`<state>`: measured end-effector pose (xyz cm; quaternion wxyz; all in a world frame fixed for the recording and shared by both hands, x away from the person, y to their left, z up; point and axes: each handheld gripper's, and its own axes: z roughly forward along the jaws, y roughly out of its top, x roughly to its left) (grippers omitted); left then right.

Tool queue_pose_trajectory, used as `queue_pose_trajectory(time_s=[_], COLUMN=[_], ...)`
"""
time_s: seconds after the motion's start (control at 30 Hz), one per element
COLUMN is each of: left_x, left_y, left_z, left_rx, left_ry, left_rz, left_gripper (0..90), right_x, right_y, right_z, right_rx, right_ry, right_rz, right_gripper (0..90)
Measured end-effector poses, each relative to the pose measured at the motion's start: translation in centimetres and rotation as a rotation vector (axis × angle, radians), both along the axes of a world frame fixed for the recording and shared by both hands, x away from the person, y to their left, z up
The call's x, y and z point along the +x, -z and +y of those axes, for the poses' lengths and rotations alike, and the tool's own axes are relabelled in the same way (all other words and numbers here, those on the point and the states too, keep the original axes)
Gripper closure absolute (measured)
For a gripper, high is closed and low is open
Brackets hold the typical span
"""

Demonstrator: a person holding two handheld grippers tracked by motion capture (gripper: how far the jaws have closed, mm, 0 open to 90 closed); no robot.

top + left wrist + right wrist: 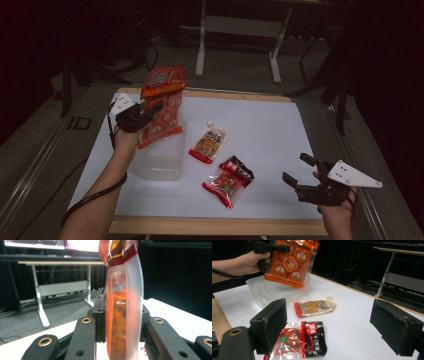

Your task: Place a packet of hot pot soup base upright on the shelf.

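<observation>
A white sheet covers the counter (280,145), whose wooden edge shows along the near and far sides; around it the room is dark, with grey floor, cables and the white legs of another desk (237,47) behind. On the counter there is one clear plastic tub (159,162) and three snack packets in all: one orange bag (162,105) held in the air, one small tan pouch with a red end (207,142) lying flat, and one red-and-black packet (228,181) lying nearer the front edge. The orange bag is tall and glossy, printed with white and orange panels, with a clear side seam and a folded top; it hangs upright above the tub's left part. The left gripper (150,111) is clamped on that bag at mid-height, its jaws pressing both faces. The right gripper (299,172) hovers at the counter's right front corner, jaws spread wide with nothing between them.
</observation>
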<state>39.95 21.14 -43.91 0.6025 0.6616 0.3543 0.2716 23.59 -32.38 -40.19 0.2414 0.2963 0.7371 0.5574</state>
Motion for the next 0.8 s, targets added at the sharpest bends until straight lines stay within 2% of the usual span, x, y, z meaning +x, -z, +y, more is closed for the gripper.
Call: queue_pose_trajectory(time_s=[0.03,0.33,0.43,0.47,0.57,0.6,0.63,0.73,0.8], left_x=[0.15,0.60,0.68,0.68,0.76,0.76,0.66,0.55,0.43], left_y=[0.37,1.17,1.17,1.17,1.10,1.10,1.04,1.05,1.12], left_z=[-0.12,-0.42,-0.35,-0.35,-0.29,-0.29,-0.32,-0.12,0.17], left_rx=[0.021,0.061,0.081,0.081,0.087,0.087,0.115,0.108,0.118], left_ry=[0.001,0.039,0.066,0.066,0.053,0.053,0.039,0.029,0.027], left_rz=[0.009,0.000,-0.003,-0.003,0.031,0.031,0.034,0.051,0.057], left_gripper=[71.3,71.3,71.2,71.2,71.1,71.0,71.0,70.8,70.6], right_x=[-0.01,-0.07,-0.06,-0.05,-0.08,-0.08,-0.10,-0.11,-0.12], right_y=[-0.03,-0.08,-0.04,-0.04,-0.06,-0.06,-0.08,-0.08,-0.09], right_z=[-0.08,-0.16,-0.19,-0.19,-0.15,-0.15,-0.16,-0.21,-0.21], right_rx=[0.001,0.004,0.005,0.004,0.005,0.005,0.003,0.007,0.007], right_ry=[0.003,0.003,0.003,0.004,0.003,0.003,0.003,0.004,0.004], right_rz=[-0.002,0.000,0.000,0.002,0.000,0.000,0.000,0.001,0.002], right_gripper=[13.8,13.8,13.8,13.9,13.8,13.8,13.8,13.8,13.8])
